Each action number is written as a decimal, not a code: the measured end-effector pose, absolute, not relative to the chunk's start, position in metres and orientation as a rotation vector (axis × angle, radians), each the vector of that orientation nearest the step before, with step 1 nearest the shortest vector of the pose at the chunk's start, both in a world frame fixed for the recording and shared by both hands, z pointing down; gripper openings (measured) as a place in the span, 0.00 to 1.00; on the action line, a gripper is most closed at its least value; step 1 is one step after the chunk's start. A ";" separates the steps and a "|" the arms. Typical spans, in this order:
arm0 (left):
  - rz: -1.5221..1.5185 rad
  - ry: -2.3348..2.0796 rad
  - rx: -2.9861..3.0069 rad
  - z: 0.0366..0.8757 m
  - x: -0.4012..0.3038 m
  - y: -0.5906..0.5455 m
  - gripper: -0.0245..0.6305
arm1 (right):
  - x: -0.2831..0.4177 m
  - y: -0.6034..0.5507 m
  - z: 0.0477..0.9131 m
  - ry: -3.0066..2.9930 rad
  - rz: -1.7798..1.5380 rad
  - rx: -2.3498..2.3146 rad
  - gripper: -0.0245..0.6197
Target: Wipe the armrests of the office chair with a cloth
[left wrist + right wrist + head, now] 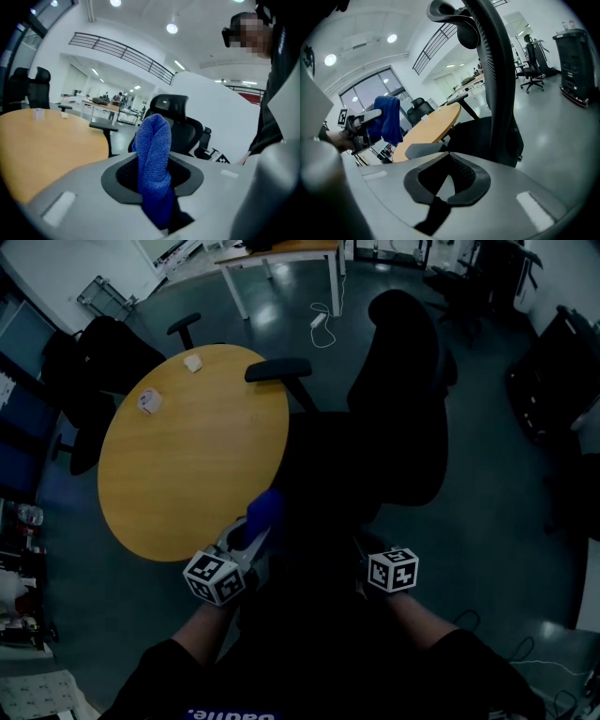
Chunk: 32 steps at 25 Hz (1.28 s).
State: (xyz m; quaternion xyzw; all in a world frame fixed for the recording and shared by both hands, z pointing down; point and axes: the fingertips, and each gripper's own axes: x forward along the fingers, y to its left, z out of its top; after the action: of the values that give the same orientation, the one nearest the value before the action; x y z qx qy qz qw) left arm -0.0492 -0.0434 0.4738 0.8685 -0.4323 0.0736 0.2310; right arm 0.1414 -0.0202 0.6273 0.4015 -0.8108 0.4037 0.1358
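Note:
A black office chair stands just ahead of me, its far armrest reaching over the table edge. My left gripper is shut on a folded blue cloth, held upright at the chair's left side. In the left gripper view the cloth sticks up between the jaws, with the chair and its armrest behind it. My right gripper hovers over the dark seat, jaws together and holding nothing. The right gripper view shows a grey armrest close ahead, the backrest and the cloth.
A round wooden table sits left of the chair with two small white items on it. More black chairs stand at the far left. A desk and a floor cable lie behind, dark equipment at right.

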 end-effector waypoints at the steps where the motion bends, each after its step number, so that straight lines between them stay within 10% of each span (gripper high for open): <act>1: 0.170 -1.248 2.377 0.466 -0.067 -0.054 0.25 | 0.139 -0.022 0.627 -2.345 1.165 1.160 0.05; 32: 0.079 -1.472 2.439 0.470 -0.308 -0.412 0.25 | 0.037 -0.247 0.545 -2.123 0.909 1.618 0.05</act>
State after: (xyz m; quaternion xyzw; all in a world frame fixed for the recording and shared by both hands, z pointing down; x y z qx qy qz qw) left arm -0.3080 -0.4120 0.4702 0.8469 -0.5109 0.0274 0.1453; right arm 0.0374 -0.2474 0.5452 0.5664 -0.7432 0.3181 0.1599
